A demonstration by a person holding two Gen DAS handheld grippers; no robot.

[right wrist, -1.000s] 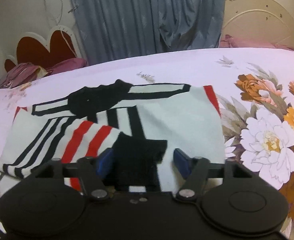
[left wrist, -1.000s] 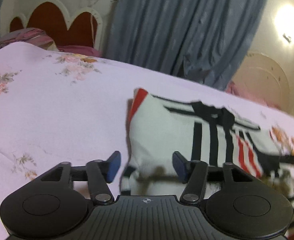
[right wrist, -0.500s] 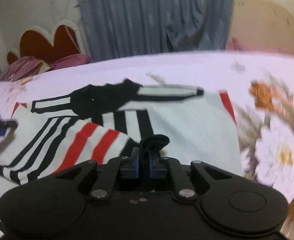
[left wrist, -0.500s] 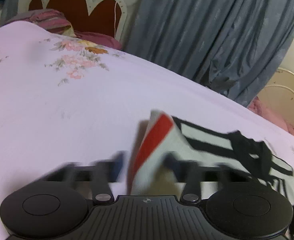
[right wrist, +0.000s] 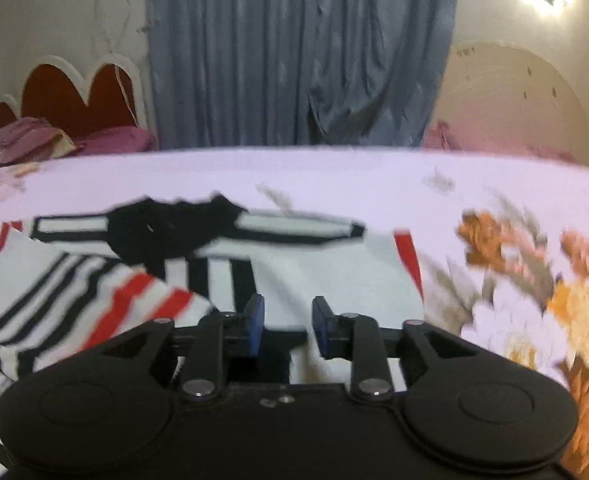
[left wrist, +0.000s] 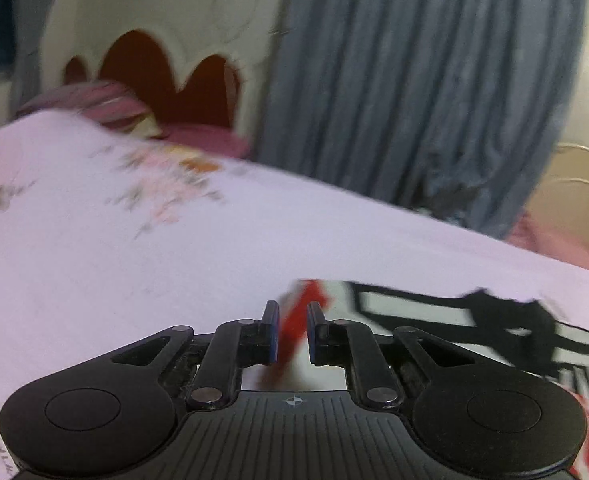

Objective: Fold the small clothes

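A small white garment (right wrist: pixel 334 272) with black and red stripes lies on the pink floral bedsheet (right wrist: pixel 334 172). Its striped left part is folded over onto the body. In the left wrist view my left gripper (left wrist: pixel 292 330) is closed on the garment's red-trimmed corner (left wrist: pixel 300 320); the rest of the garment (left wrist: pixel 454 320) stretches off to the right. My right gripper (right wrist: pixel 287 326) has its jaws parted, standing over the garment's near edge with a black patch of cloth below them.
A grey-blue curtain (right wrist: pixel 294 52) hangs behind the bed. A red heart-shaped headboard (right wrist: pixel 78 92) with purple pillows (right wrist: pixel 106 140) stands at the left, a cream round headboard (right wrist: pixel 506 100) at the right. Large orange and white flowers (right wrist: pixel 534 300) are printed on the sheet.
My left gripper went from open beside the garment to closed on its red corner. My right gripper pinched the black cloth half a second ago and has since opened.
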